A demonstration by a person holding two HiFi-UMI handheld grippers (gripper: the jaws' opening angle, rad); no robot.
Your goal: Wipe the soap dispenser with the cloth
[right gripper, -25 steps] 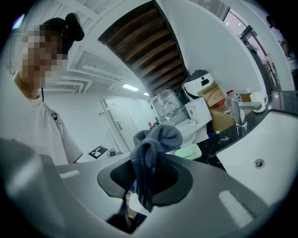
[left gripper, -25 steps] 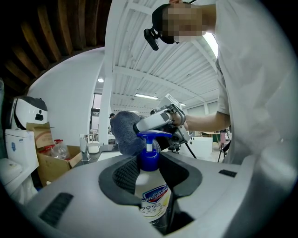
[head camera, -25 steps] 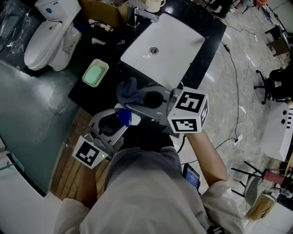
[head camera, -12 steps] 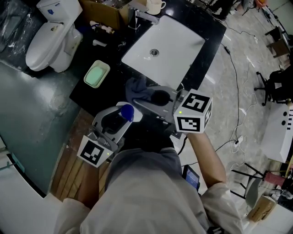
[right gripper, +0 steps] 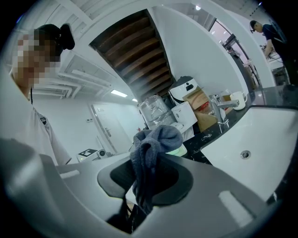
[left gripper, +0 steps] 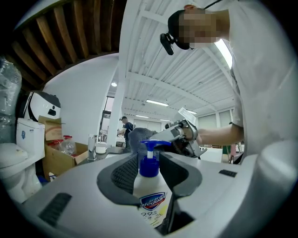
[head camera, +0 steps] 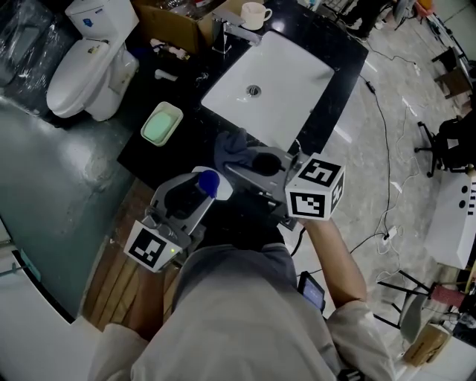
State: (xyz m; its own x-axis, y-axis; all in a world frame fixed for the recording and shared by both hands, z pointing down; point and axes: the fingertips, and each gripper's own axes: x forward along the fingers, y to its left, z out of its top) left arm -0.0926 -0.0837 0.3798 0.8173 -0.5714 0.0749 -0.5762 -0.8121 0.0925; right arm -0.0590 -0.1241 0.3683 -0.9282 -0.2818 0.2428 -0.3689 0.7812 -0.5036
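Left tool (left gripper: 149,173) was clamped on the soap dispenser (left gripper: 151,201); right tool (right gripper: 150,179) was closed on the grey cloth (right gripper: 157,138), just beside it, above the worktop's (head camera: 341,71) near edge.

The right gripper (head camera: 250,158) has carried the cloth (head camera: 229,147) to the right along the front of the black counter (head camera: 195,104) — a second ago the bundle hung over the dark top, and now it sits at the near rim of the sink (head camera: 286,63). The left gripper (head camera: 198,193) has moved up and slightly right with the soap dispenser (head camera: 208,181), its blue pump closer to the counter's edge. The head view has drifted too — the toilet (head camera: 82,74), the green soap dish (head camera: 161,124) and the sink lie lower and further right, and the mug (head camera: 256,13) shows whole.
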